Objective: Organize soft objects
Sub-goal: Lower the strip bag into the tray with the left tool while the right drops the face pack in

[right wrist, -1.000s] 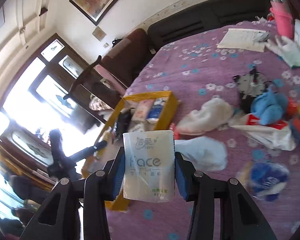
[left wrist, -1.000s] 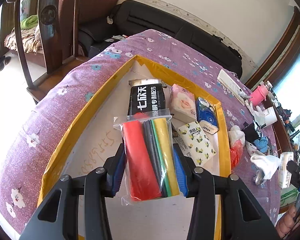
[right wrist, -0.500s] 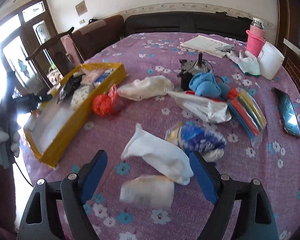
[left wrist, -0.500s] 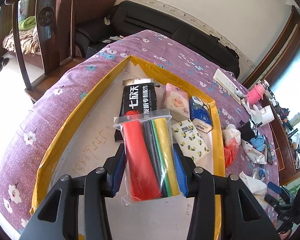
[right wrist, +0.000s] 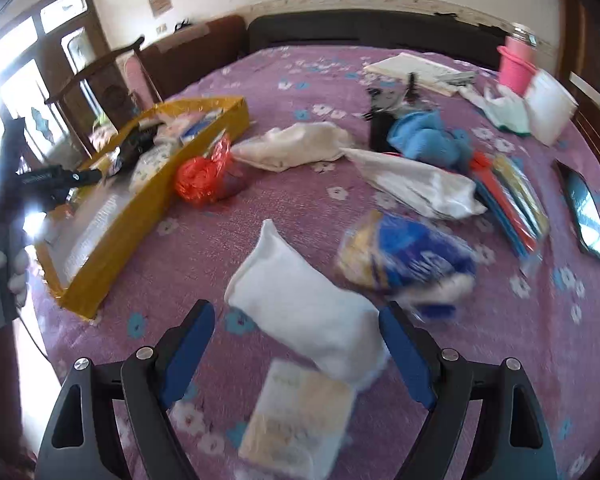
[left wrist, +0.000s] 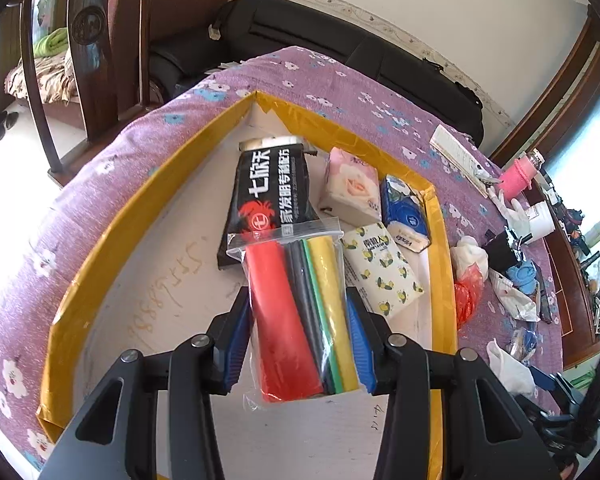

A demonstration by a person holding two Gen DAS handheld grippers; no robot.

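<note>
My left gripper (left wrist: 297,300) is shut on a clear bag of red, grey, green and yellow tubes (left wrist: 284,320), held above the yellow-rimmed box (left wrist: 100,248). In the box lie a black pack (left wrist: 268,196), a pink tissue pack (left wrist: 352,188), a blue pack (left wrist: 404,212) and a lemon-print pack (left wrist: 380,272). My right gripper (right wrist: 296,312) stands wide over the purple cloth, its jaws closing a little. A white sock (right wrist: 300,304) lies between them, untouched by the pads. The white tissue pack (right wrist: 300,412) lies loose on the cloth just below.
On the cloth lie a red plastic bag (right wrist: 204,176), a white cloth (right wrist: 296,148), a blue cloth (right wrist: 428,140), a blue packet (right wrist: 408,256), another bag of coloured tubes (right wrist: 508,200) and a phone (right wrist: 584,212). The box (right wrist: 140,208) sits at the left edge. A chair (left wrist: 84,40) stands beyond.
My right gripper opened and let go of the white tissue pack, which now lies on the cloth; it sank and swung toward the sock. The left gripper kept its hold.
</note>
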